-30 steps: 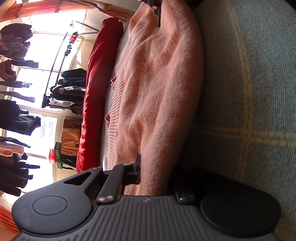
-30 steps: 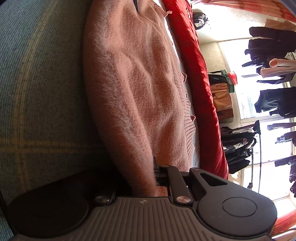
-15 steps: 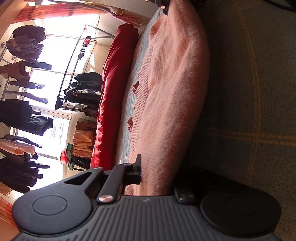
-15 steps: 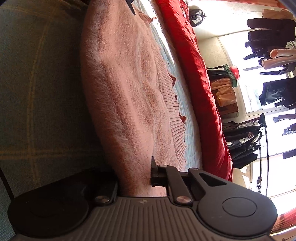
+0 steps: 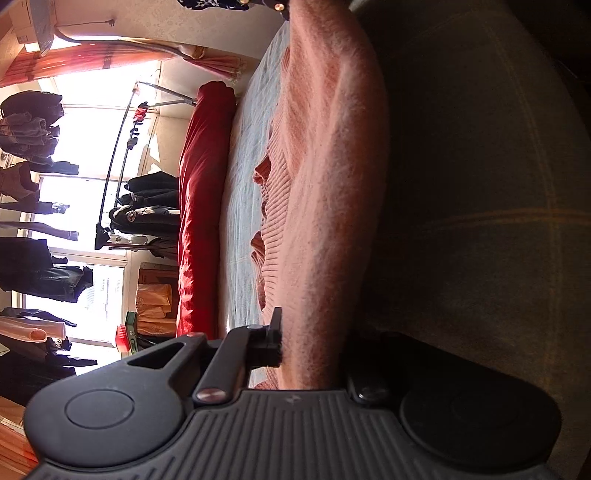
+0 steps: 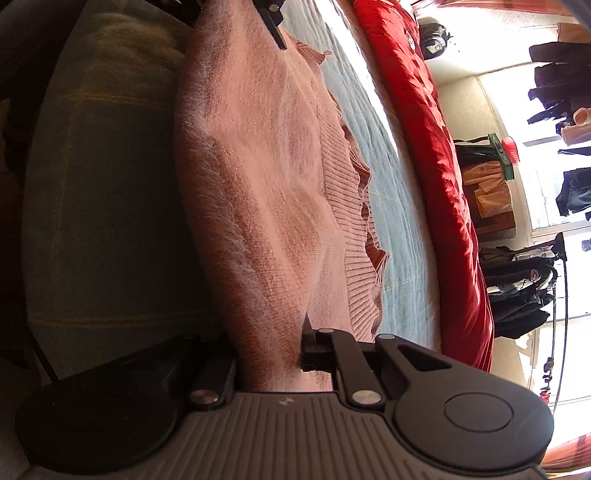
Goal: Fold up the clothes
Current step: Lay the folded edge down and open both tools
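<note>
A fuzzy pink knitted sweater (image 5: pixel 325 177) is stretched between my two grippers, lifted off the grey-green checked bed cover (image 5: pixel 480 221). Its ribbed hem (image 6: pixel 354 221) hangs in waves toward the pale sheet. My left gripper (image 5: pixel 314 343) is shut on one end of the sweater, whose fabric fills the jaws. My right gripper (image 6: pixel 269 350) is shut on the other end of the sweater (image 6: pixel 258 166). Each wrist view shows the other gripper's black finger (image 6: pixel 273 26) at the far top, clamped on the cloth.
A rolled red quilt (image 5: pixel 199 206) lies along the far side of the bed, also seen in the right wrist view as a red quilt (image 6: pixel 436 147). Beyond it stand a clothes rack (image 5: pixel 122 147) with dark garments, a bright window and orange curtains (image 5: pixel 74 66).
Both grippers have risen and carried the sweater up off the bed; it now hangs more taut and on edge, and more of the pale sheet beneath it shows.
</note>
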`<state>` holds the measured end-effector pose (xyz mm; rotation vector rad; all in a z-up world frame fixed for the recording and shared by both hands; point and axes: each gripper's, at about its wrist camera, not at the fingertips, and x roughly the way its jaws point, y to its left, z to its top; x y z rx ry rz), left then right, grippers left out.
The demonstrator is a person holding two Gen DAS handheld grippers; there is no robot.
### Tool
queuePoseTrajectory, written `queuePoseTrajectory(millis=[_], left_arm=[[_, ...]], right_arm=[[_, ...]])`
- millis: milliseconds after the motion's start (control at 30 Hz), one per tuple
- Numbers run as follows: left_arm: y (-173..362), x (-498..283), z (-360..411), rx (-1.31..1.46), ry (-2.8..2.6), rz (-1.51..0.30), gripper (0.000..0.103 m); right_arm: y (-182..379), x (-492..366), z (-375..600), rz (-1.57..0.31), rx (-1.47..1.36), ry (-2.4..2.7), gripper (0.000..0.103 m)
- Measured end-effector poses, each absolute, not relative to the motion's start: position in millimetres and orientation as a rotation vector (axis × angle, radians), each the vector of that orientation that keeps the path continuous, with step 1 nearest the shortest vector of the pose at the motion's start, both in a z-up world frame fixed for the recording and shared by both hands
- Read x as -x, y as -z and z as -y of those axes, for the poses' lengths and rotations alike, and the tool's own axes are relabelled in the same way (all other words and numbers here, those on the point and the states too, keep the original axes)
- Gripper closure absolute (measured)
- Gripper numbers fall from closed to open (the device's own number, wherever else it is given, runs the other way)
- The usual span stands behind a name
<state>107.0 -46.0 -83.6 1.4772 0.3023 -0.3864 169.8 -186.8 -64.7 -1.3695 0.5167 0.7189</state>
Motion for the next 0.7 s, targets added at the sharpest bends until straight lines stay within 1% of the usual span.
queuePoseTrajectory(millis=[167,233,267,300,367,400,433,500,567,600,633,700], left_arm=[[96.3,-76.8,43.7,-1.485,0.411,-0.320,0.094],[104.9,-74.1,44.4,-1.475,0.412,-0.354,0.093],[107.7,-72.9,44.7,-1.469,0.408,-0.362,0.090],[108.4,-70.9,44.5,-1.466,0.406,-0.371,0.089],[109.9,-66.8,43.9,-1.459,0.401,-0.389,0.086],[109.5,-64.5,43.2,-1.455,0.398,-0.398,0.085],[106.7,-61.7,41.6,-1.449,0.395,-0.404,0.085],[99.3,-56.5,37.3,-1.427,0.389,-0.422,0.083],[88.4,-51.5,32.0,-1.370,0.422,-0.474,0.075],[80.8,-47.0,27.5,-1.326,0.463,-0.512,0.067],[73.1,-42.5,23.0,-1.280,0.504,-0.550,0.064],[59.8,-36.4,14.2,-1.205,0.547,-0.606,0.063]], right_arm=[[77.9,-138.0,185.3,-0.572,1.371,-0.728,0.090],[88.8,-130.0,184.0,-0.591,1.363,-0.722,0.085],[93.8,-128.2,184.7,-0.592,1.353,-0.719,0.076],[98.5,-126.1,185.8,-0.602,1.334,-0.715,0.066],[101.9,-122.0,188.6,-0.618,1.305,-0.705,0.059],[101.3,-119.3,190.6,-0.622,1.291,-0.700,0.050],[97.8,-115.9,194.5,-0.637,1.265,-0.704,0.045],[86.1,-112.5,204.9,-0.661,1.206,-0.715,0.029],[73.4,-114.3,216.9,-0.679,1.138,-0.695,0.025],[66.6,-117.0,224.3,-0.696,1.089,-0.682,0.024],[59.8,-120.3,232.1,-0.712,1.030,-0.672,0.023],[46.4,-128.6,248.4,-0.741,0.899,-0.657,0.021]])
